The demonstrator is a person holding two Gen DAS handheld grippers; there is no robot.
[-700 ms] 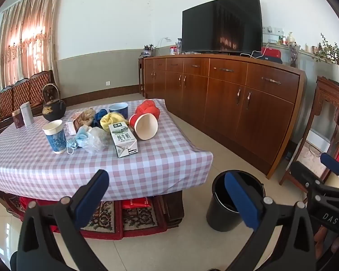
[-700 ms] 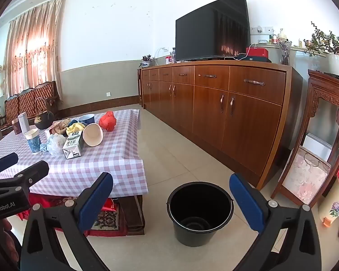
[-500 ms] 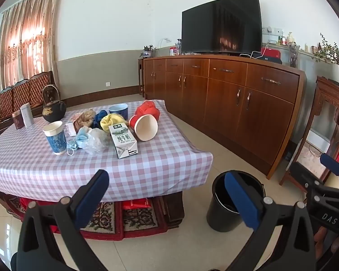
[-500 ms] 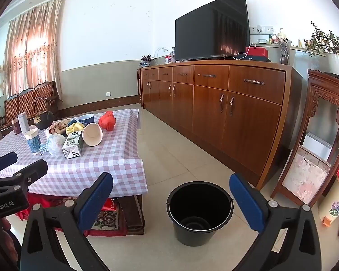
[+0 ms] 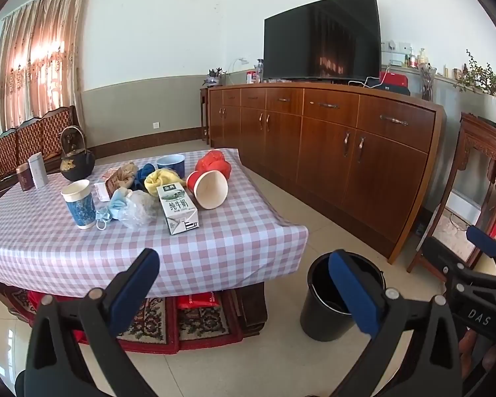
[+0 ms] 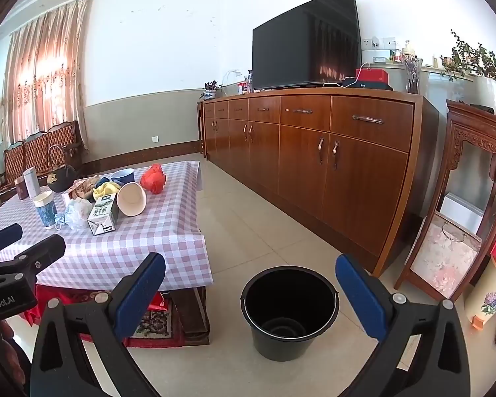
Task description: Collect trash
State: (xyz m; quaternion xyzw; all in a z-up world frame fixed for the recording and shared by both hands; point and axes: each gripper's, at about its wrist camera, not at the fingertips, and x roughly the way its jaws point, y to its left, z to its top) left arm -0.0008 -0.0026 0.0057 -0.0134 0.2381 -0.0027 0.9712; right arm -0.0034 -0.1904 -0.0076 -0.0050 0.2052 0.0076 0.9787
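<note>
A pile of trash lies on the checked table (image 5: 215, 248): a milk carton (image 5: 178, 208), a tipped red paper cup (image 5: 208, 188), a red bag (image 5: 215, 165), a blue mask (image 5: 110, 210), a clear plastic bag (image 5: 139, 210) and a blue paper cup (image 5: 79, 205). A black bucket (image 6: 289, 311) stands on the floor right of the table, its inside bare. My left gripper (image 5: 244, 287) hangs open short of the table's near edge. My right gripper (image 6: 249, 292) is open above the floor, just before the bucket. Neither holds anything.
A long wooden sideboard (image 6: 314, 158) with a TV (image 6: 307, 38) runs along the right wall. A carved wooden stand (image 6: 463, 205) is at the far right. A black kettle (image 5: 76, 162) and tins (image 5: 33, 173) sit at the table's back. A rug (image 5: 182, 321) lies under the table.
</note>
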